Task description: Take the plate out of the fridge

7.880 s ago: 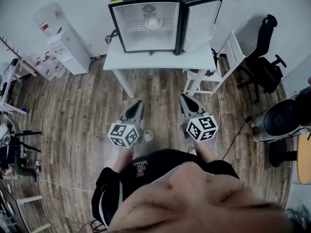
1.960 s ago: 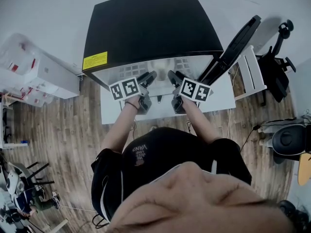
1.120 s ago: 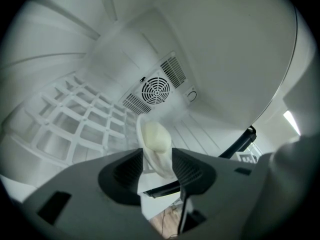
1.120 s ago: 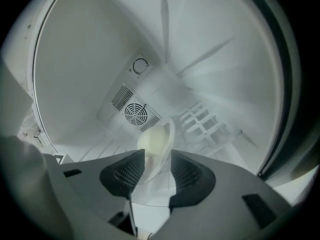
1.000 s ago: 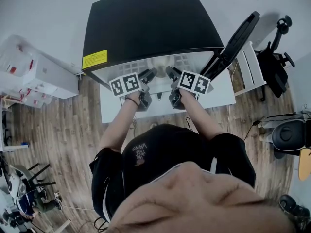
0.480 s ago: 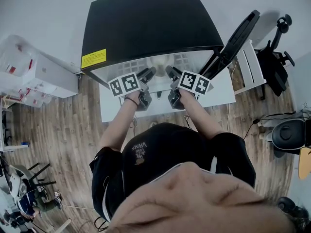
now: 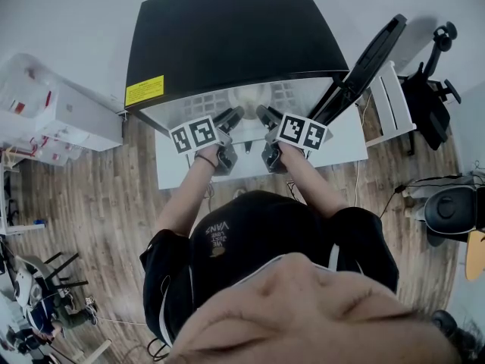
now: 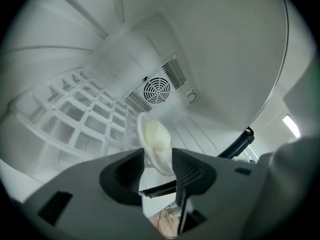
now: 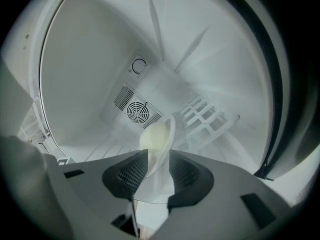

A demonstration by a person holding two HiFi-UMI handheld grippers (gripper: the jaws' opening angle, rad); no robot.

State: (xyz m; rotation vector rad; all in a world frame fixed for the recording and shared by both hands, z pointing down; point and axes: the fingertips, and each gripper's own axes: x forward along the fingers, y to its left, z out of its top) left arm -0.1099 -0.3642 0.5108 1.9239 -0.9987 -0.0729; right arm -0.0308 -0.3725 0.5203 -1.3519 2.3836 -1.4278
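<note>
A white plate (image 7: 246,97) with a pale yellowish lump on it lies on the wire shelf inside the open black fridge (image 7: 227,36). Both grippers reach into the fridge from the front. My left gripper (image 7: 235,114) holds the plate's near rim (image 8: 155,139) between its pads (image 8: 186,169). My right gripper (image 7: 261,112) has just been closing its jaws, and the plate's rim (image 9: 159,139) stands between them with the pads pressed on it. In both gripper views the plate appears nearly edge-on.
The fridge door (image 7: 364,59) stands open to the right. The white wire shelf (image 8: 75,119) and the back-wall fan (image 8: 156,90) lie behind the plate. The fridge sits on a white table (image 7: 341,142). A black office chair (image 7: 424,89) stands at the right.
Since the oldest frame the person has walked up to the fridge and put both grippers inside. Over the last second neither gripper has visibly shifted.
</note>
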